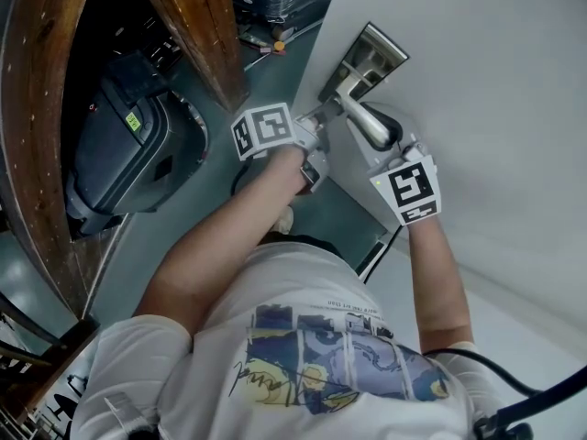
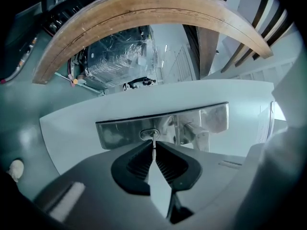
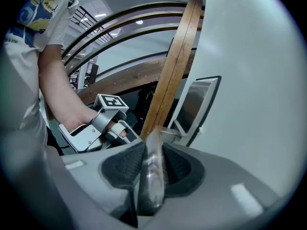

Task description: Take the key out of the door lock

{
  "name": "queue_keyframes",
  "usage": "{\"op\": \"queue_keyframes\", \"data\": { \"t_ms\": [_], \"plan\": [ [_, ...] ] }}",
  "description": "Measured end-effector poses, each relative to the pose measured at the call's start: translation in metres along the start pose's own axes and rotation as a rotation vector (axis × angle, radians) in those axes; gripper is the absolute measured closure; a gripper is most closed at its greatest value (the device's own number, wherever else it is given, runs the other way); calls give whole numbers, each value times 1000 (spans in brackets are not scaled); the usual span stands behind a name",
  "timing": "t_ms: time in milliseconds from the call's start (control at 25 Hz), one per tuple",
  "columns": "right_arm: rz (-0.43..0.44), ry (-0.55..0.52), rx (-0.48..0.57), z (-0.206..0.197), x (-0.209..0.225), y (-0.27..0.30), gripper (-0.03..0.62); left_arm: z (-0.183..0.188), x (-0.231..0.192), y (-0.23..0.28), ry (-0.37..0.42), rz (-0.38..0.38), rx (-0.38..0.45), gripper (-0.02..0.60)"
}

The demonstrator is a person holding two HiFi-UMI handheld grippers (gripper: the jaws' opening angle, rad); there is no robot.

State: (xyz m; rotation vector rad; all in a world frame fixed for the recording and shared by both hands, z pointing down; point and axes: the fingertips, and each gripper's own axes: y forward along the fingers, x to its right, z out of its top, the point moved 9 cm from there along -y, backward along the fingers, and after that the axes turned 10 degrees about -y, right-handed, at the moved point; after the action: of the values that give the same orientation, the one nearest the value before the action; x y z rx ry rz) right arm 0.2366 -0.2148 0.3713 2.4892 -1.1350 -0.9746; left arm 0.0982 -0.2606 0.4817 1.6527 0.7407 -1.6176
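With left gripper [image 2: 154, 150] pinched on key [image 2: 153, 139], seated in lock [image 2: 147, 134] near middle of plate [image 2: 115, 134], and right gripper [image 3: 153, 150] clamped on handle [image 3: 151, 186], could bend or jam on any sideways pull, or slip from so shallow a pinch.

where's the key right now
In the left gripper view the key is at centre, stuck in the keyhole of the metal lock plate. The left gripper pinches it, and the door handle is just to its right.

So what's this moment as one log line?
left gripper: jaws shut on key | key: in lock | right gripper: jaws shut on door handle
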Motion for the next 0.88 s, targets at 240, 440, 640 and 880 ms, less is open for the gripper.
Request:
{"op": "queue_keyframes", "data": {
  "t_ms": [240, 440, 640, 880],
  "plan": [
    [5, 3, 0, 1, 0, -1, 479, -1, 0, -1, -11, -8, 1, 557],
    [6, 10, -1, 2, -1, -1, 479, -3, 1, -4, -35, 0, 14, 557],
    [0, 9, 1, 4, -3, -2, 479, -5, 1, -6, -64, -7, 23, 557],
    [-2, 18, 6, 4, -4, -1, 479, -5, 1, -8, -22, -1, 16, 558]
  ]
}}
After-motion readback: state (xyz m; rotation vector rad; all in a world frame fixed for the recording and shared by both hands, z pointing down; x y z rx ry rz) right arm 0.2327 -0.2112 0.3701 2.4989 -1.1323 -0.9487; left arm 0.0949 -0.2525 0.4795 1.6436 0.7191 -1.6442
